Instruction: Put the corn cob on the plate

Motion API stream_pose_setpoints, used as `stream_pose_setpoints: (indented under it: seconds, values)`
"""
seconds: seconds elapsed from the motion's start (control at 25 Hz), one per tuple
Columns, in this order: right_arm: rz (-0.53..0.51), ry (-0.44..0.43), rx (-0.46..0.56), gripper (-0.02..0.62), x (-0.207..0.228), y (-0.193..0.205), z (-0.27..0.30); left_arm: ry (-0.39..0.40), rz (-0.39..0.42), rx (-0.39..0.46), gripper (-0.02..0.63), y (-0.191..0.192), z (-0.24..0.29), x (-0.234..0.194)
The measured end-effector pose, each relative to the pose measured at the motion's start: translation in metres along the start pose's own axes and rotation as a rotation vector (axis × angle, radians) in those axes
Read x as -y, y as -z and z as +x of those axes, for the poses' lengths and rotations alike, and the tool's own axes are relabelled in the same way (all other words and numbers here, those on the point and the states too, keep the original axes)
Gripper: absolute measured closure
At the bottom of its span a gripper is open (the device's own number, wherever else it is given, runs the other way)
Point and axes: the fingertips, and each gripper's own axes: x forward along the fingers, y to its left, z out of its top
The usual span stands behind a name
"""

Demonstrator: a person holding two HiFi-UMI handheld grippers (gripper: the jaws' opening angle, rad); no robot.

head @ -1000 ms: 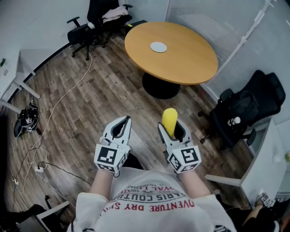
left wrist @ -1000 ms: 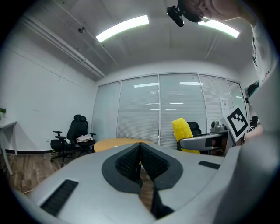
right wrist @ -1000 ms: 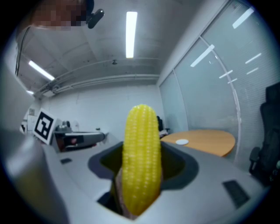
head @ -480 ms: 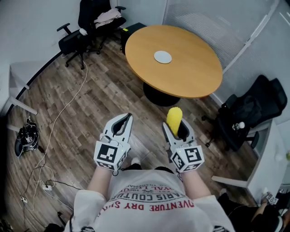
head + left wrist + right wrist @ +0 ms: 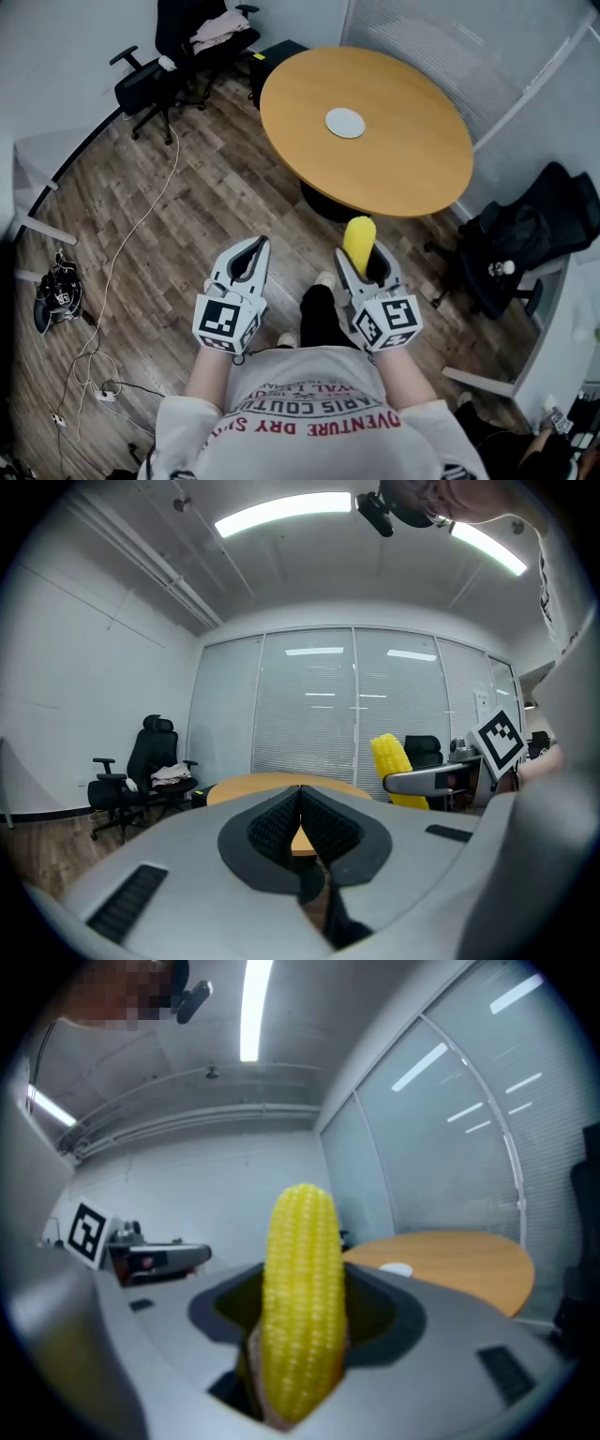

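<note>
Corn cob held in the air, not yet on the plate.
Two grippers: left gripper (image 5: 254, 249) has its jaws together with nothing in them; right gripper (image 5: 363, 266) clamps the one corn cob (image 5: 358, 244) upright over the floor, near side. One empty plate (image 5: 345, 123) sits on the far round desk (image 5: 412, 164). Pickup looks done; carrying and placing are left.

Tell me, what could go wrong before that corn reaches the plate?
The corn cob stands tall in the right gripper, clamped only near its base, so it could tilt or slip out. The plate is small, in the middle of the table, so the round cob might roll off it.
</note>
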Motion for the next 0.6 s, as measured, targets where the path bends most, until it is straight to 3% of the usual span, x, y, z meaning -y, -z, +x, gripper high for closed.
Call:
stream_pose_setpoints:
  seconds: [0.4,0.6]
  values:
    - [-0.011,-0.039,0.018,0.33,0.091,-0.04,0.106,-0.044,0.032,0.018,0.572,-0.027,0.13,-0.045]
    - [-0.023,-0.038,0.026,0.33,0.143,-0.062,0.151,-0.023,0.046,0.029,0.572,-0.041,0.207,-0.054]
